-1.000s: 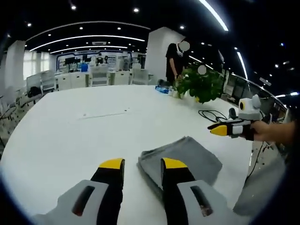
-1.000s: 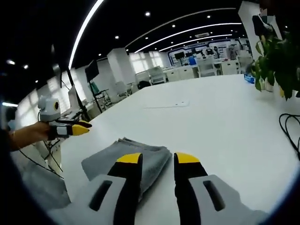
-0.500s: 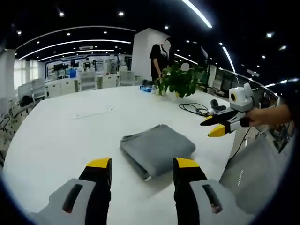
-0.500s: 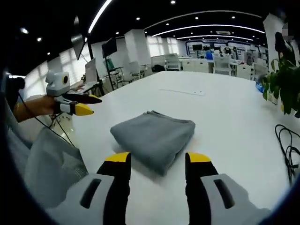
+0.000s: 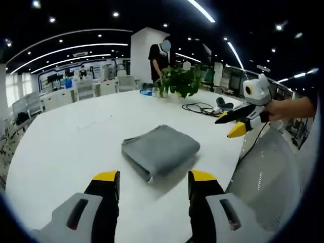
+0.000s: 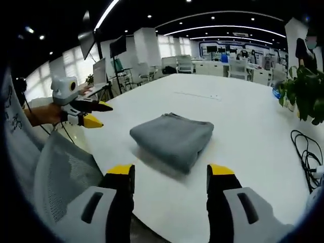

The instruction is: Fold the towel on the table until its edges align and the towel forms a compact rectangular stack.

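Note:
A grey towel lies folded into a compact rectangular stack on the white table; the right gripper view has the towel at its centre. My left gripper is held back from the towel, open, with nothing between its yellow-tipped jaws. My right gripper is likewise open and empty, off the towel's near edge. In the left gripper view the right gripper hangs off the table's right side. The left gripper appears at the left of the right gripper view, held in a hand.
A potted plant stands at the far end of the table, with black cables beside it. A mesh chair back sits by the table edge. A person stands behind the plant. Office desks and chairs fill the background.
Both grippers have drawn back and away from the towel, and their jaws have spread wider. The towel stays folded on the table.

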`<state>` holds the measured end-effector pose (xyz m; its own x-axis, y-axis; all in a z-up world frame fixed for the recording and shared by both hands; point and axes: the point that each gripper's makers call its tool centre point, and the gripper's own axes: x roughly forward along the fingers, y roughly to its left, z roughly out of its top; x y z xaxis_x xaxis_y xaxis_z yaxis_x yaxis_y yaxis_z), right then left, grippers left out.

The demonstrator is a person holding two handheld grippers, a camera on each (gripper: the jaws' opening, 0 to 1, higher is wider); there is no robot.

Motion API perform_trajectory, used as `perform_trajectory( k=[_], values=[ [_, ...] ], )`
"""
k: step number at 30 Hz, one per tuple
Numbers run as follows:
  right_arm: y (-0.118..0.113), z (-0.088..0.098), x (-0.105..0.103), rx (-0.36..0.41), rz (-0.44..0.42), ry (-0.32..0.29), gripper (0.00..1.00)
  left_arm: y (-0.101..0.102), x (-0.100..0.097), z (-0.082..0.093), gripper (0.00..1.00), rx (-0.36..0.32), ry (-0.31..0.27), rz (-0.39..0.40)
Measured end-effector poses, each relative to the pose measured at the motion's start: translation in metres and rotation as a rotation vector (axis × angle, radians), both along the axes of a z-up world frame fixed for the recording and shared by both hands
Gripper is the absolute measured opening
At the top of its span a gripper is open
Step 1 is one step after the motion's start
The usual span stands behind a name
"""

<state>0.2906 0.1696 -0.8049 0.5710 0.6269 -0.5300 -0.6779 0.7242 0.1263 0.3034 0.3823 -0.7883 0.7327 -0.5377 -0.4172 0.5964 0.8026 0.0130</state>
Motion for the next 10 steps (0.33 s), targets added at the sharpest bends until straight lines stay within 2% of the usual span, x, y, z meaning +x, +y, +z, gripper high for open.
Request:
perform_trajectory(
  k=[5, 10],
  values=[
    [-0.0001, -0.0023, -0.0019, 0.010, -0.016, 0.016, 0.58, 0.0015, 0.0028, -0.0075, 0.67, -0.003, 0.027, 0.017],
    [0.0066, -0.0059, -0.0063, 0.015, -0.011, 0.029, 0.58, -0.0005, 0.0016, -0.0078, 0.66, -0.008, 0.033, 0.009]
  ],
)
